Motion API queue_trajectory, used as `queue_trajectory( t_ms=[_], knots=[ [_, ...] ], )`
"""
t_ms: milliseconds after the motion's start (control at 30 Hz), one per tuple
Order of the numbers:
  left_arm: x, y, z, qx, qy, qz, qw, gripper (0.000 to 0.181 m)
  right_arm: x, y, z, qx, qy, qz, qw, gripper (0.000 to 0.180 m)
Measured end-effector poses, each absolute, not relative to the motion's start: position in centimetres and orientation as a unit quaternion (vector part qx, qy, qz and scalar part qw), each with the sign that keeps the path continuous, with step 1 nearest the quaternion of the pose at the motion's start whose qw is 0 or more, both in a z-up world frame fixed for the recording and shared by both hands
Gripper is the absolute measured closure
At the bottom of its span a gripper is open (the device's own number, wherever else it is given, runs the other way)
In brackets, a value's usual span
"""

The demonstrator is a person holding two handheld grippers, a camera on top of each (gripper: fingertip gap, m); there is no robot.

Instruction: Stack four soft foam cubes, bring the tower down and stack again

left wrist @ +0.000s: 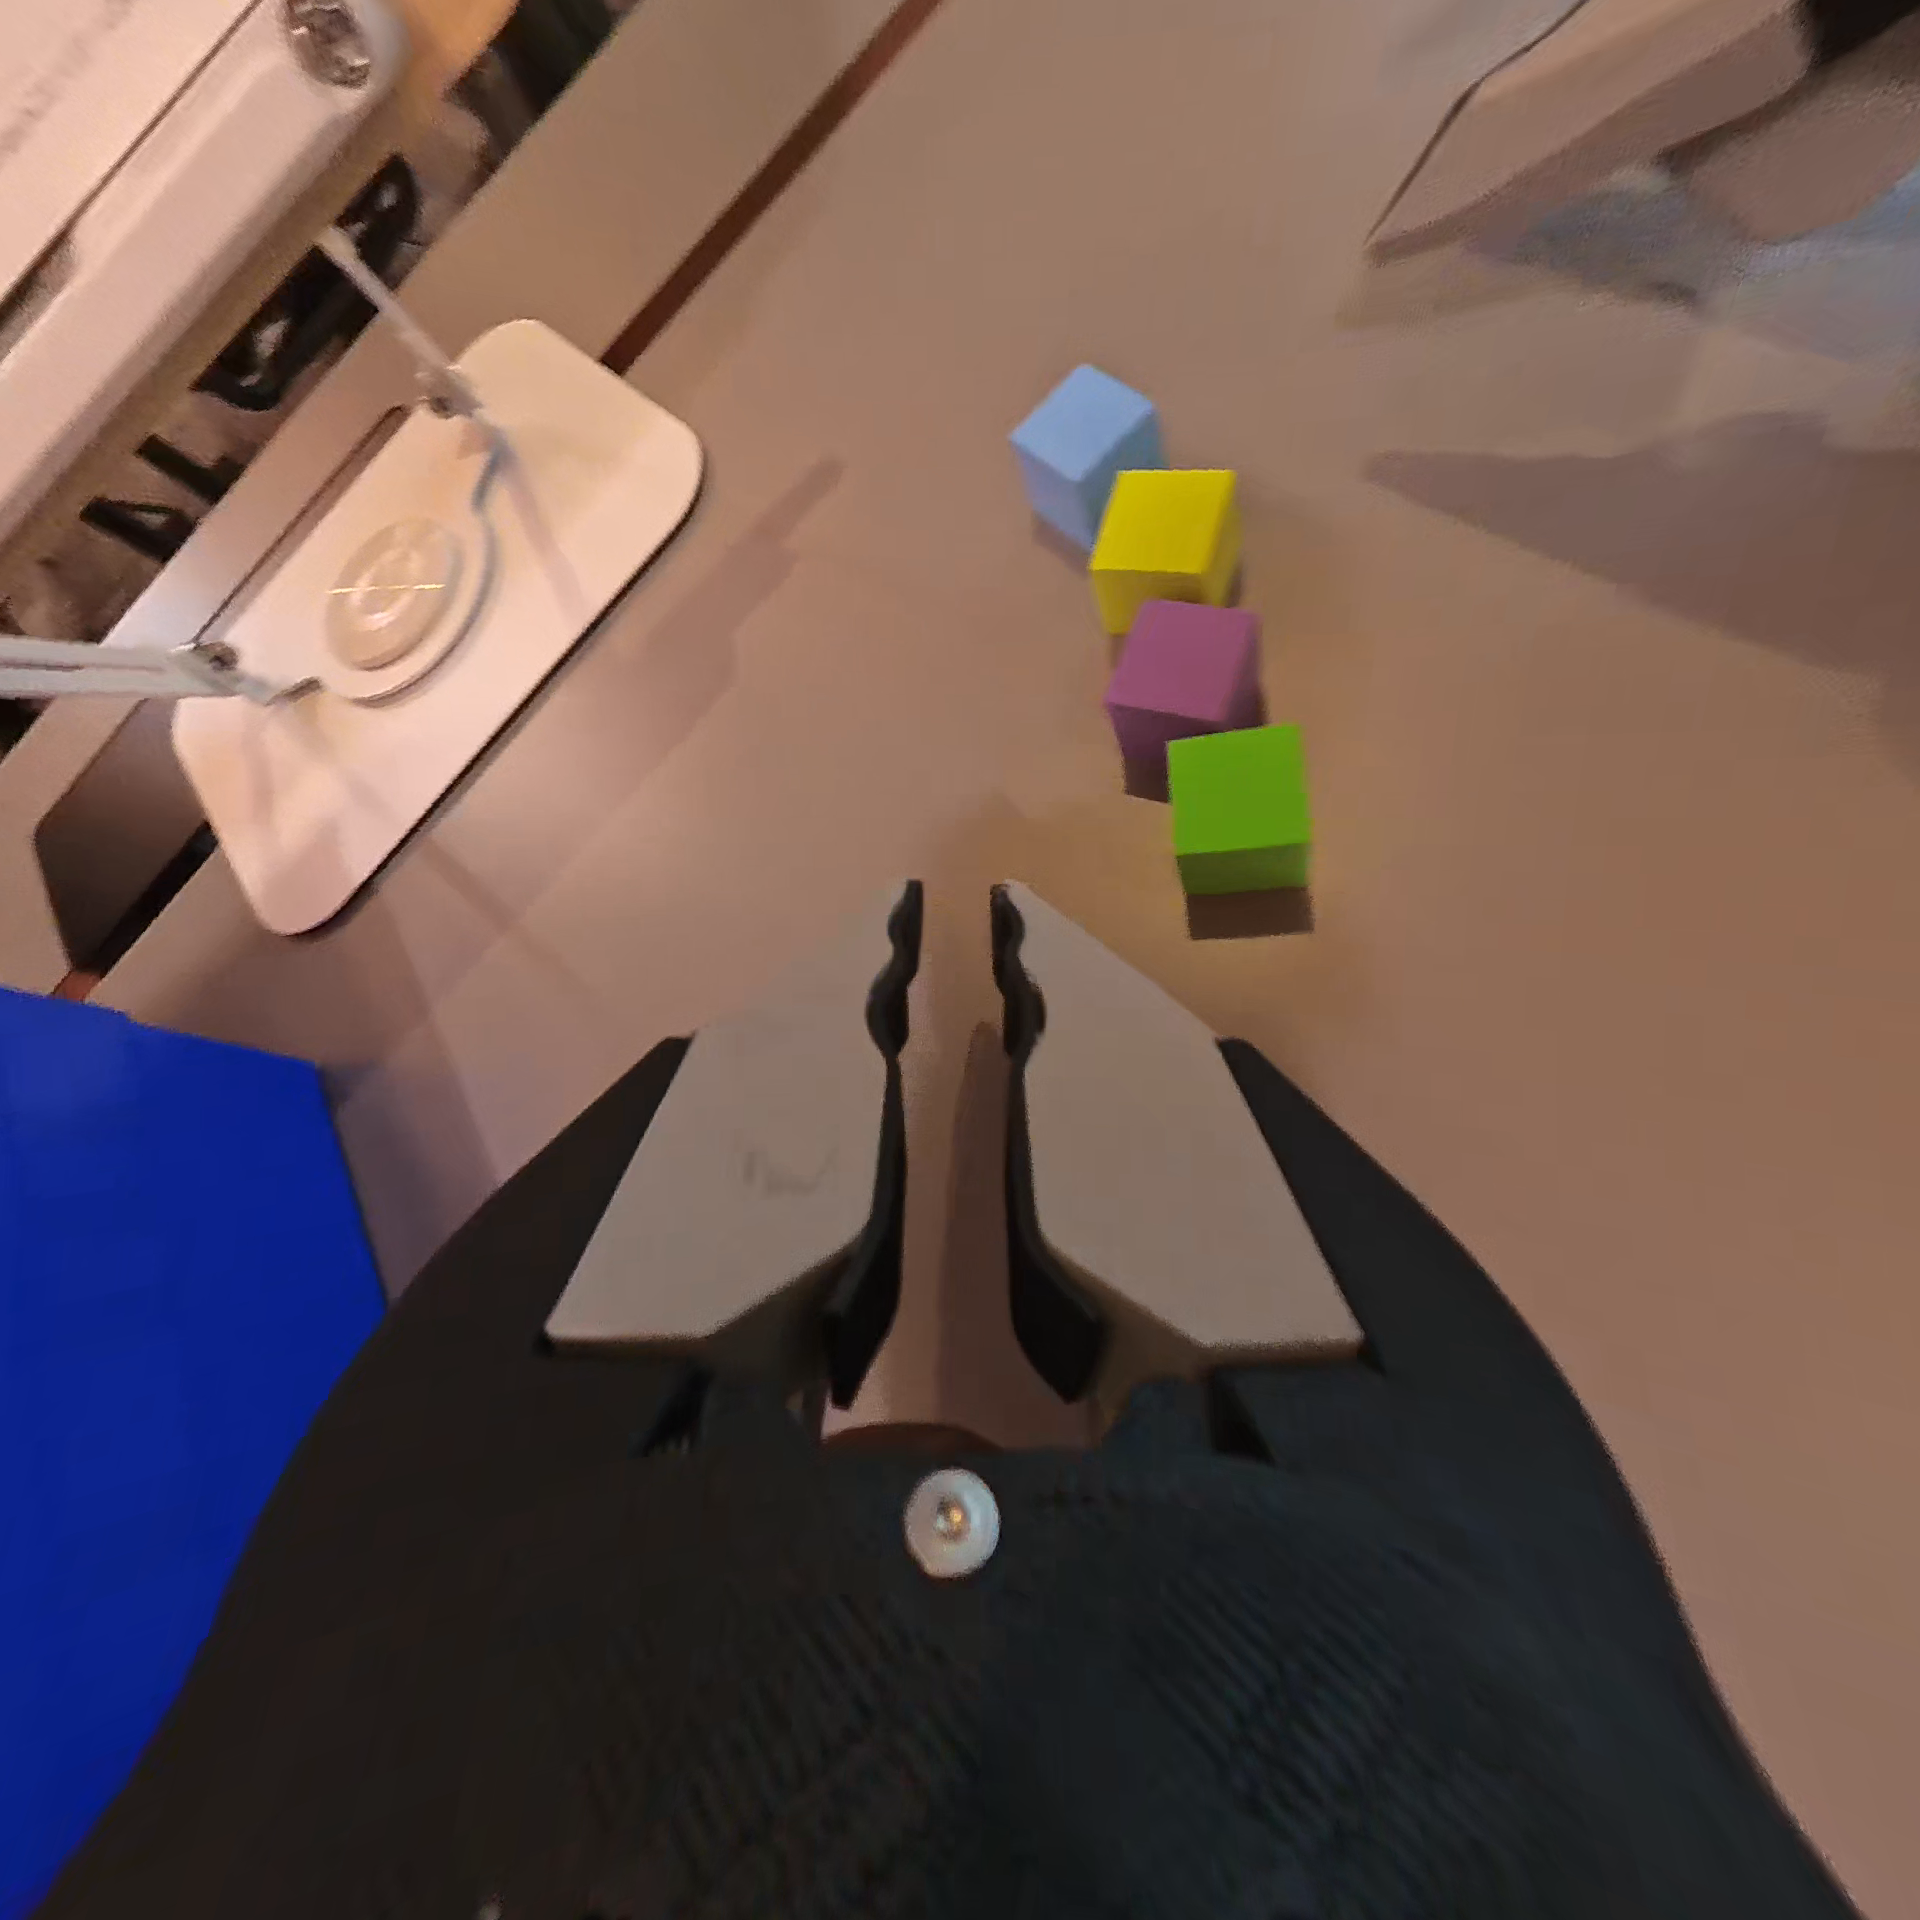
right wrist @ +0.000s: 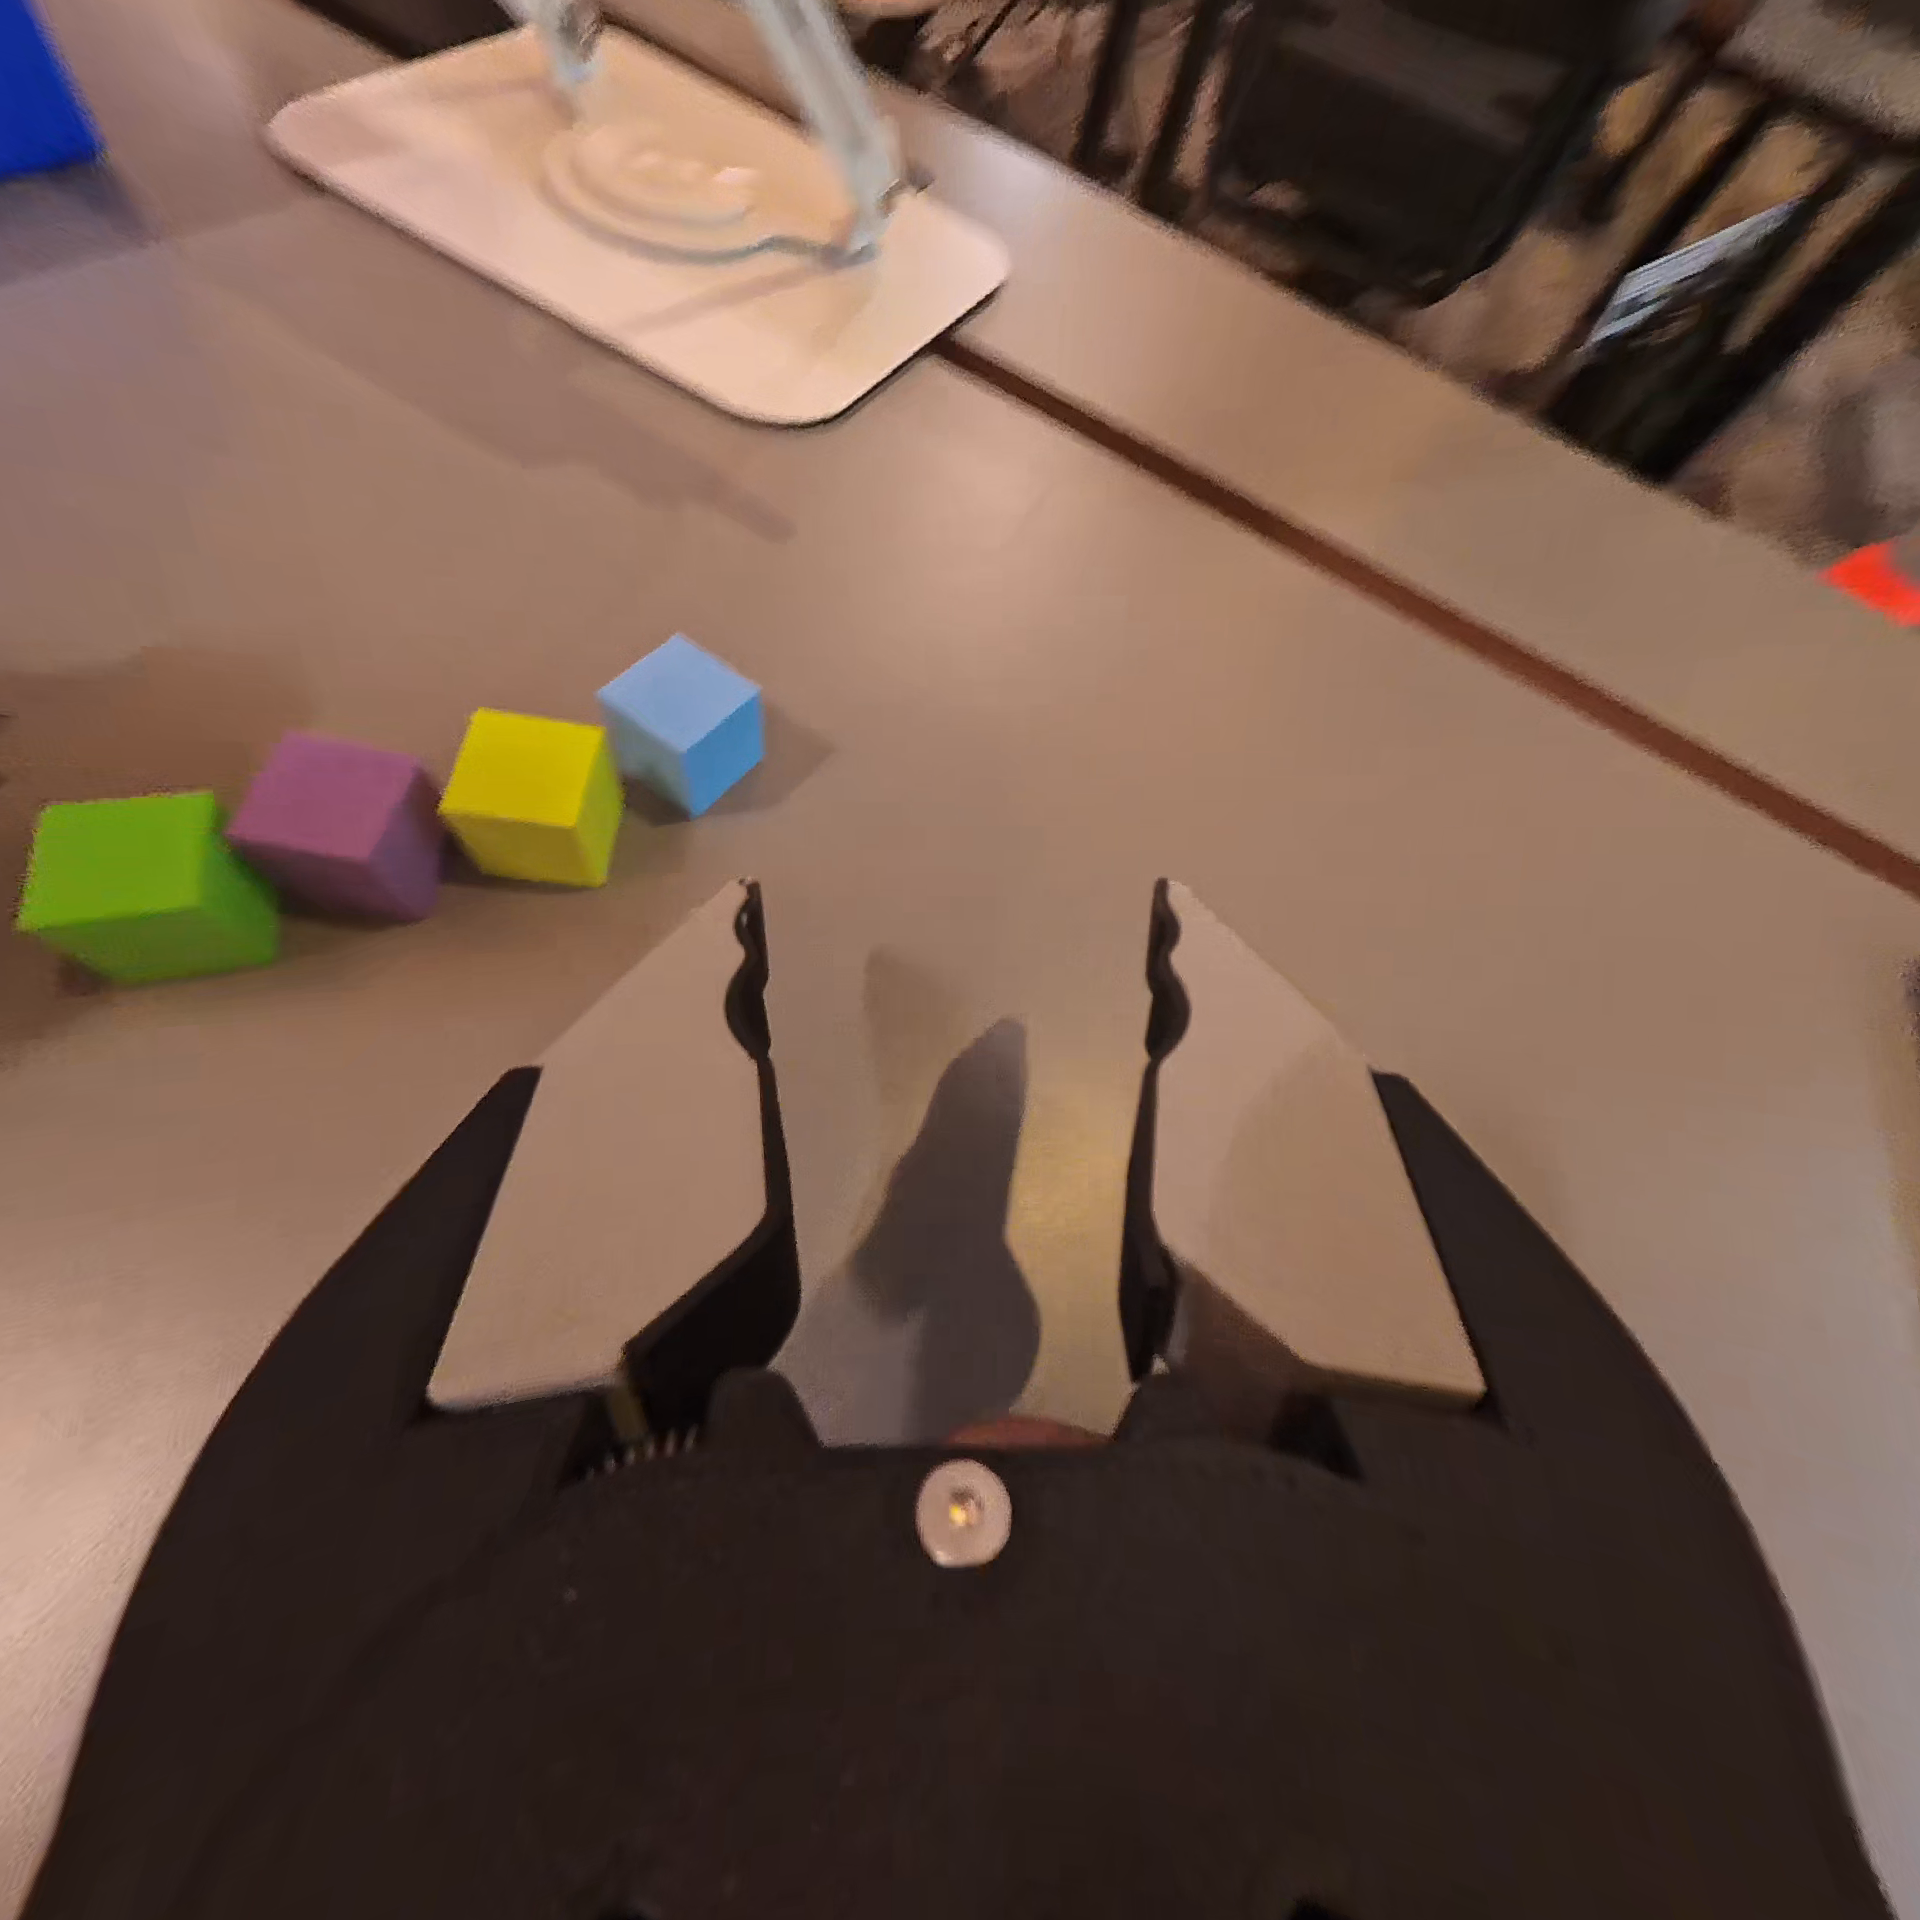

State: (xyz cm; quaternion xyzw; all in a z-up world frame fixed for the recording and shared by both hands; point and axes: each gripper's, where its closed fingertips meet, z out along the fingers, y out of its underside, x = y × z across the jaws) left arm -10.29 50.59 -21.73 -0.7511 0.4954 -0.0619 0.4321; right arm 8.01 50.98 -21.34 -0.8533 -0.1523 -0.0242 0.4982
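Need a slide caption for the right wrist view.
Open right hand-held gripper above the table, beside a row of green, purple, yellow and blue cubes.

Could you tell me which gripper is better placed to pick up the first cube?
Probably the right gripper: it is wide open, enough for a cube, whereas the left gripper, though near the green cube, is almost closed.

A tan table (right wrist: pixel 1039 644) carries four cubes in a loose row: green (right wrist: pixel 140 883), purple (right wrist: pixel 338 826), yellow (right wrist: pixel 530 795), blue (right wrist: pixel 681 722). A white lamp base (right wrist: pixel 644 301) rests farther back.
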Motion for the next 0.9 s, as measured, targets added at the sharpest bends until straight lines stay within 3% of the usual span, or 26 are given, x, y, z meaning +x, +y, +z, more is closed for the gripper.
queue_trajectory(
  t_ms=[133,600,800,900],
  knots=[
    [-10.5,51.7,-22.7,-0.761,0.475,-0.034,0.441,0.155,10.2,51.4,-19.0,-0.826,-0.104,-0.080,0.548,0.105],
    [-10.4,51.6,-24.4,-0.767,0.487,-0.022,0.416,0.147,10.5,51.5,-18.2,-0.806,-0.098,-0.115,0.573,0.099],
    [-9.9,50.5,-24.5,-0.757,0.512,-0.031,0.405,0.147,9.5,51.6,-19.1,-0.817,-0.114,-0.102,0.556,0.100],
    [-9.5,49.5,-23.6,-0.748,0.522,-0.067,0.405,0.156,8.7,51.5,-19.5,-0.822,-0.127,-0.092,0.548,0.102]
  ],
)
